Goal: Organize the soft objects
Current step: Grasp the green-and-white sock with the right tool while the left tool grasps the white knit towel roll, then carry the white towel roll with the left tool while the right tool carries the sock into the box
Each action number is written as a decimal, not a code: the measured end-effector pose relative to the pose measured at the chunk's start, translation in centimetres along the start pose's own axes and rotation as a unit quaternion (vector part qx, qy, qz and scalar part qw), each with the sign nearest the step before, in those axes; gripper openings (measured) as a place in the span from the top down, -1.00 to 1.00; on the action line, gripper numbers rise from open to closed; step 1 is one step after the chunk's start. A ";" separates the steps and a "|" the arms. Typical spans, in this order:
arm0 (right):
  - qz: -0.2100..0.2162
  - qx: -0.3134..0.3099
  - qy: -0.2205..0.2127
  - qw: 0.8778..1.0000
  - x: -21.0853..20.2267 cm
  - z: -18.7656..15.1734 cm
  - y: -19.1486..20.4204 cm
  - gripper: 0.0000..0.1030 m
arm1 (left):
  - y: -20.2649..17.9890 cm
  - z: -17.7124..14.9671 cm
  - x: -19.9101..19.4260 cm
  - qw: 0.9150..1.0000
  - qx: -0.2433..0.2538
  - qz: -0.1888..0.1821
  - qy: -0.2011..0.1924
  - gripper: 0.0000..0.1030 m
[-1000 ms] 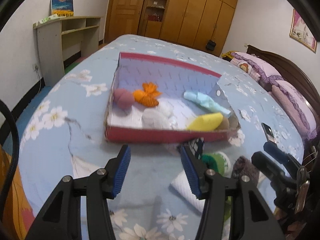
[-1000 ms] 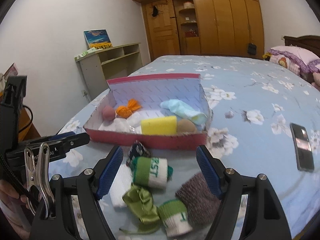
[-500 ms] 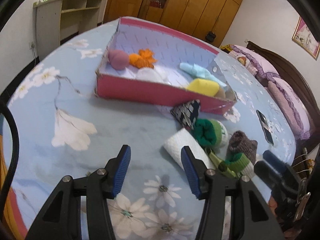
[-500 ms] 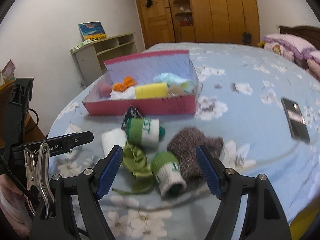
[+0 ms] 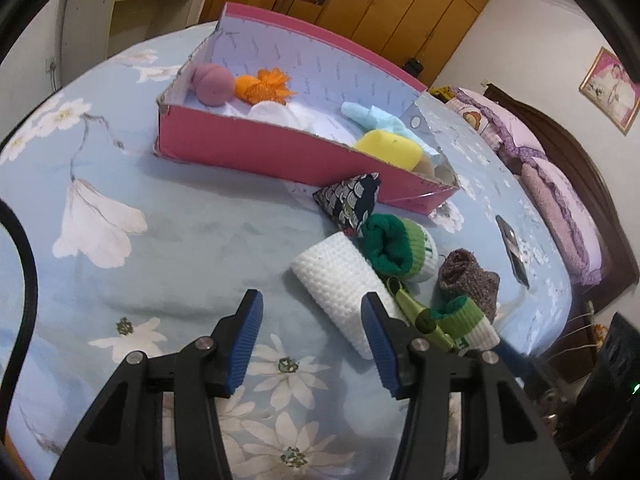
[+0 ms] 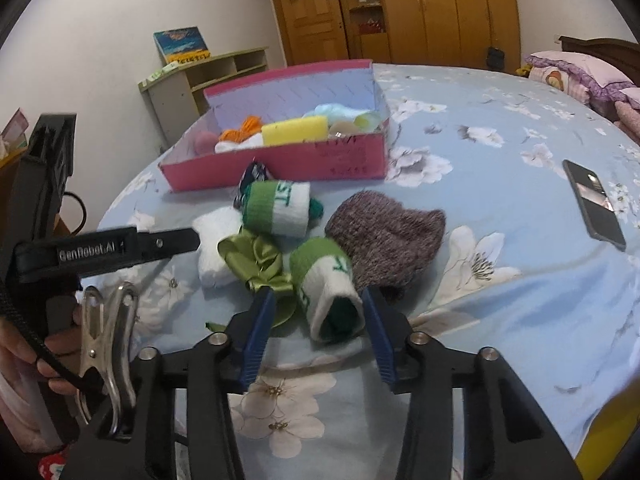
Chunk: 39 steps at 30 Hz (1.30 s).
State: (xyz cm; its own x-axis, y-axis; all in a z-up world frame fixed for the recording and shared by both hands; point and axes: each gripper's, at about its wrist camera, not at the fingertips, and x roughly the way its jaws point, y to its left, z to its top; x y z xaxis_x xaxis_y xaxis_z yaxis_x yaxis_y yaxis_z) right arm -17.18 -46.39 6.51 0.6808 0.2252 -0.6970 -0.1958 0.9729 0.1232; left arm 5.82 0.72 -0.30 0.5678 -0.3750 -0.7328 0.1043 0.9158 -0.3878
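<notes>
A pink box (image 5: 256, 148) (image 6: 280, 164) on the bed holds several soft items. In front of it lie a white knit roll (image 5: 340, 280) (image 6: 214, 240), a green-and-white sock roll (image 5: 396, 246) (image 6: 280, 208), a patterned pouch (image 5: 352, 200), a green ribbon (image 6: 252, 260), a second green-and-white sock roll (image 6: 328, 284) (image 5: 466, 322) and a grey-brown knit piece (image 6: 388, 236) (image 5: 468, 280). My right gripper (image 6: 318, 332) is open, its jaws on either side of the second sock roll. My left gripper (image 5: 310, 344) is open and empty, just left of the white roll.
A black phone (image 6: 594, 204) (image 5: 512, 250) lies on the bed to the right. Pillows (image 6: 580, 76) and a headboard are at the far right. A shelf unit (image 6: 200, 76) stands by the left wall. The bed's edge is close in front.
Both grippers have moved forward and down toward the pile. The right jaws have narrowed and now flank the near green-and-white sock roll.
</notes>
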 end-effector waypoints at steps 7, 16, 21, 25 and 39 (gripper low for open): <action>0.009 0.023 0.008 1.000 0.8 -0.5 -0.9 0.23 | -0.5 -0.1 1.0 1.000 0.005 -0.006 0.003 -0.05; 0.019 0.024 0.015 0.999 1.6 -0.7 -1.1 0.24 | -2.2 -0.3 2.1 0.999 0.029 -0.023 0.010 0.08; 0.020 0.029 0.027 0.999 2.2 -0.9 -1.3 0.24 | -1.9 -0.2 2.1 0.999 0.024 -0.021 0.007 0.53; 0.019 0.030 0.031 0.999 2.3 -0.9 -1.3 0.24 | -1.7 -0.2 1.8 0.999 0.030 -0.023 0.004 0.68; 0.016 0.017 0.002 1.000 0.9 -0.7 -0.8 0.46 | 0.0 0.3 -2.1 0.998 0.042 0.011 -0.047 0.75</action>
State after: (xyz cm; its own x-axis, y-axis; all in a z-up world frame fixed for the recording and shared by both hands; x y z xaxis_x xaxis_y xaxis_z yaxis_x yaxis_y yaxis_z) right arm -16.90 -46.99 5.30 0.6709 0.2569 -0.6956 -0.1935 0.9662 0.1703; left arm 4.84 1.51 1.38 0.6447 -0.3433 -0.6831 0.1567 0.9339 -0.3214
